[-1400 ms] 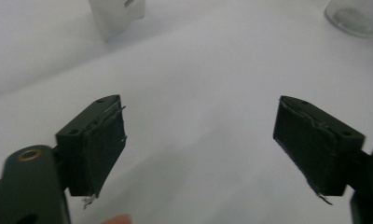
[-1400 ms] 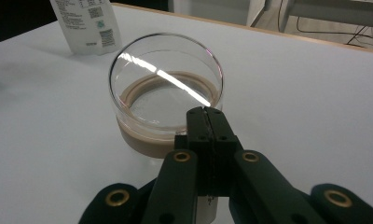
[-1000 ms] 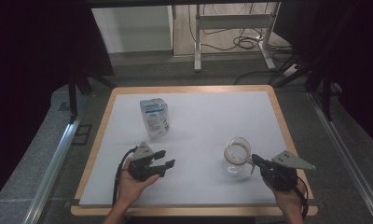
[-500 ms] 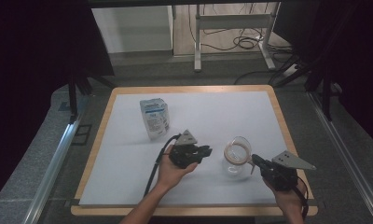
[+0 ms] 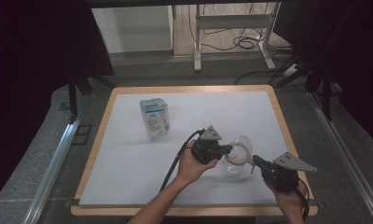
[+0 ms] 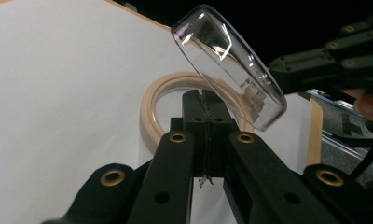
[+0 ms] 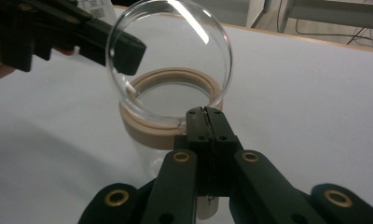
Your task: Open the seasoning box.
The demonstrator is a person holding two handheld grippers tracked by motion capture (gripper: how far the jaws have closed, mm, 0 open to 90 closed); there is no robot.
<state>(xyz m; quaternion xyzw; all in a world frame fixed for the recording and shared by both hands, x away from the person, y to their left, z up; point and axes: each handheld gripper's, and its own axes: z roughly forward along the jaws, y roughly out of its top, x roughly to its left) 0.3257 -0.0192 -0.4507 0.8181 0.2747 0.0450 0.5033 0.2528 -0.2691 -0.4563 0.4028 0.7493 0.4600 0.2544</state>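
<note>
A clear glass jar (image 5: pixel 236 161) with a pale beige ring (image 7: pixel 170 109) around its mouth stands on a white table top (image 5: pixel 128 154) framed by a light wooden border (image 5: pixel 98 135). Its clear glass lid (image 6: pixel 229 60) catches white glints of light. The left gripper (image 5: pixel 227 149) and right gripper (image 5: pixel 257 161) are black with small brass-coloured rivets, each topped by a grey plate. A small packet (image 5: pixel 155 118) is whitish with blue print. The surroundings are dark grey.
</note>
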